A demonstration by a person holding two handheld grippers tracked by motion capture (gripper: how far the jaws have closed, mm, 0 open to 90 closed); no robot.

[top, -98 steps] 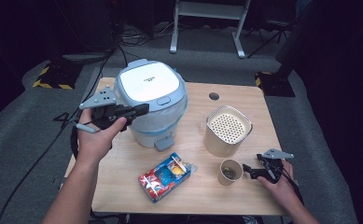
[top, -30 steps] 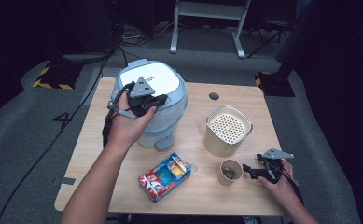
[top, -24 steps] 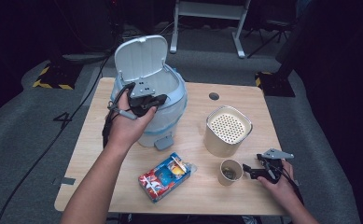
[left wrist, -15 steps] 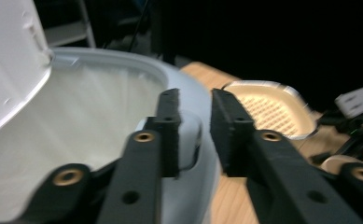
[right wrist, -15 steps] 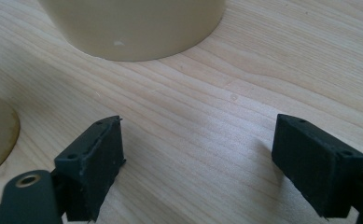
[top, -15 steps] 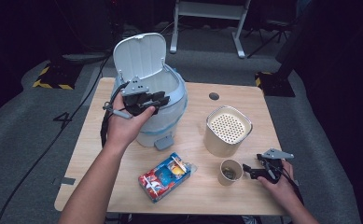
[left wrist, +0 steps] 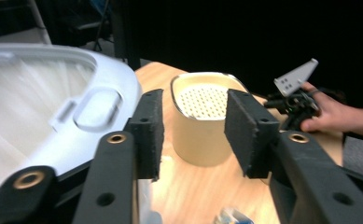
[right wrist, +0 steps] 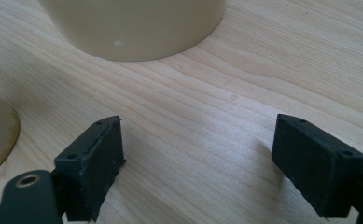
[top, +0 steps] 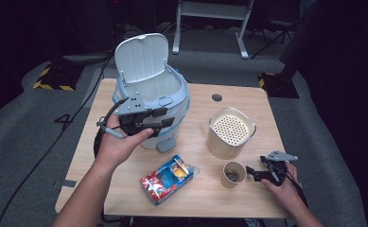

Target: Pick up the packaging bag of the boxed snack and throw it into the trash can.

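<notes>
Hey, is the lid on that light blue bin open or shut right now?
Open. The lid stands up behind the light blue bin, and the high view looks down into its pale inside.

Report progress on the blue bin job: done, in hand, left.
Done: the bin lid stands open. In hand: the left gripper, at the bin's front, has just been opening its jaws, nothing between them. Left: the snack pack, cup and canister sit untouched; the right gripper rests open by the cup.

left hand-held gripper [top: 165, 120] jaws just opening, empty; right hand-held gripper [top: 250, 171] jaws apart, low.
</notes>
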